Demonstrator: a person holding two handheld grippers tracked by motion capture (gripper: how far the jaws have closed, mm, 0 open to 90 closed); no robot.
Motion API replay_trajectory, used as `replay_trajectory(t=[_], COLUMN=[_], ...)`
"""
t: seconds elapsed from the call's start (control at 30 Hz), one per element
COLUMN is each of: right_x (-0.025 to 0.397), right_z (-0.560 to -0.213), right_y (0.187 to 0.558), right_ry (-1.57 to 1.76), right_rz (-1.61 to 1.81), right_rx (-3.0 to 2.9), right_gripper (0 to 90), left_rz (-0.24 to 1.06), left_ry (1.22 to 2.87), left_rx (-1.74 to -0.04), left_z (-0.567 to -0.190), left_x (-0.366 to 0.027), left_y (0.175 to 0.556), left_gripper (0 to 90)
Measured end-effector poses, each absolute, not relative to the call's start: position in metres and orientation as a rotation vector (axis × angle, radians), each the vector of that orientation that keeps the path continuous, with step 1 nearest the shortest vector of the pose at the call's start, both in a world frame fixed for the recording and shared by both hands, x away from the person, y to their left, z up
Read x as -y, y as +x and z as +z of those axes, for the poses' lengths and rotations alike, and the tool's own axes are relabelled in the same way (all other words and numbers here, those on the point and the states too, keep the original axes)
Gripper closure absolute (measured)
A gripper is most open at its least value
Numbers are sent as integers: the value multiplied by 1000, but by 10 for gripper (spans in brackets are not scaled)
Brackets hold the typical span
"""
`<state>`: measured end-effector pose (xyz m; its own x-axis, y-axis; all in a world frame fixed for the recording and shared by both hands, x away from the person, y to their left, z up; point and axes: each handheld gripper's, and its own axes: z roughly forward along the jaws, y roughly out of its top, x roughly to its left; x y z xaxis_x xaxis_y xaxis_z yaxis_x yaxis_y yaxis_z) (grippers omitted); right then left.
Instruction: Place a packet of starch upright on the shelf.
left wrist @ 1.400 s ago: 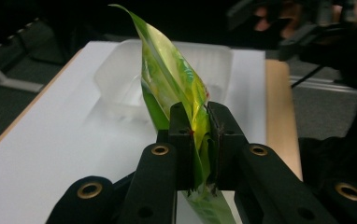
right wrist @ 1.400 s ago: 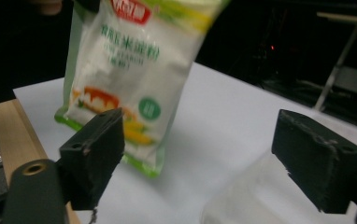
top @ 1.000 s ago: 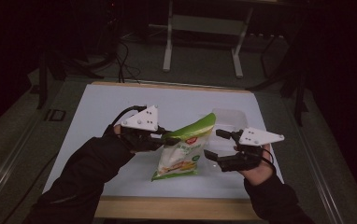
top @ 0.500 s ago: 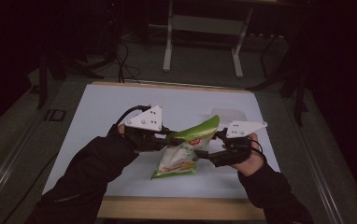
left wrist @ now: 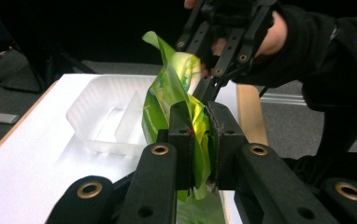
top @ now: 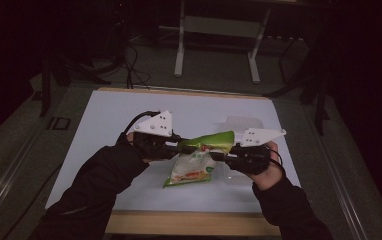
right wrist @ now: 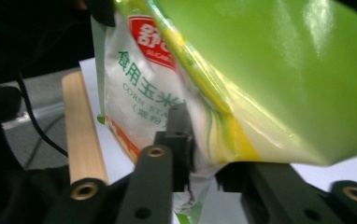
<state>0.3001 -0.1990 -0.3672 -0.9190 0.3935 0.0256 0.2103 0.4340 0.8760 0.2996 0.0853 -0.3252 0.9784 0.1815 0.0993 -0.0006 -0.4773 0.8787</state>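
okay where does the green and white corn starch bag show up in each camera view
High view: bag at table centre, held up between both grippers.
Left gripper view: its green top edge pinched between the near jaws, centre.
Right gripper view: its printed white face and green top, upper centre, above the jaws.
Shared landmark: the table's wooden front edge.

Starch bag: green "CORN STA…", Chinese characters, red logo.

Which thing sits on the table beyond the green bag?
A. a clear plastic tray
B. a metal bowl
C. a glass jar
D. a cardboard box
A. The left gripper view shows a clear plastic tray resting on the white table behind the green bag, which the left gripper clamps.
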Motion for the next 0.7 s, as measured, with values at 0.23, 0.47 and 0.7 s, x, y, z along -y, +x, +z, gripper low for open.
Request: replay_trajectory(t=[0.23, 0.47, 0.7], right_x=[198, 212, 230], right_z=[-356, -333, -312], right_y=[294, 290, 293], right_ry=[578, 574, 614], right_rz=[1458, 1495, 1487], right_rx=[-2473, -2394, -2312], right_gripper=[850, 855, 855], left_rz=[208, 205, 175], left_ry=[2013, 1923, 1825], left_rx=[-139, -192, -341], left_z=[-324, -328, -344], left_x=[-89, -97, -107], left_y=[301, 305, 313], left_gripper=[809, 478, 175])
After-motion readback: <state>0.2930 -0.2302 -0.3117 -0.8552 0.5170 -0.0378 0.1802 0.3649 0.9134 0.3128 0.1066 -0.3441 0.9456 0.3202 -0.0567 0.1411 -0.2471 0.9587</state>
